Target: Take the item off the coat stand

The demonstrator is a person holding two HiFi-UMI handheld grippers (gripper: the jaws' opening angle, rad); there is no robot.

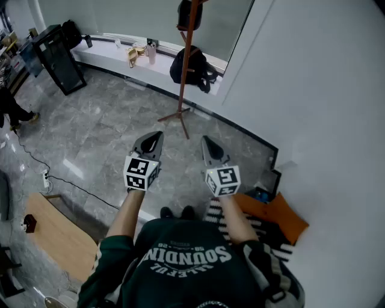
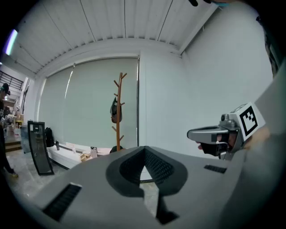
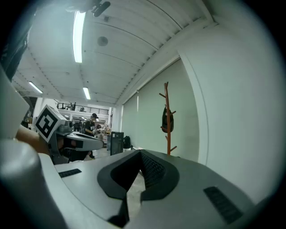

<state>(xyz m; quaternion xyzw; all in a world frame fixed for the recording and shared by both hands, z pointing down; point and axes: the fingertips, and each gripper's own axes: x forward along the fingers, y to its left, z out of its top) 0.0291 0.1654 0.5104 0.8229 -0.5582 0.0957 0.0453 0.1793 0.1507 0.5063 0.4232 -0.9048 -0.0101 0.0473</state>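
Observation:
A wooden coat stand (image 1: 186,72) rises from the grey floor near the window ledge, a good way ahead of me. A dark bag (image 1: 188,14) hangs near its top. In the left gripper view the dark bag (image 2: 115,110) hangs on the coat stand (image 2: 119,129); in the right gripper view the bag (image 3: 167,120) hangs on the stand (image 3: 168,138). My left gripper (image 1: 154,139) and right gripper (image 1: 207,143) are held side by side at waist height, both shut and empty, far short of the stand. The left gripper's own jaws (image 2: 144,154) and the right gripper's own jaws (image 3: 140,156) meet at the tips.
A black backpack (image 1: 191,67) sits on the ledge (image 1: 114,54) behind the stand, beside small items. A black lectern (image 1: 57,57) stands at far left. A wooden bench (image 1: 57,237) and a cable lie at lower left, an orange sheet (image 1: 280,216) by the white wall at right.

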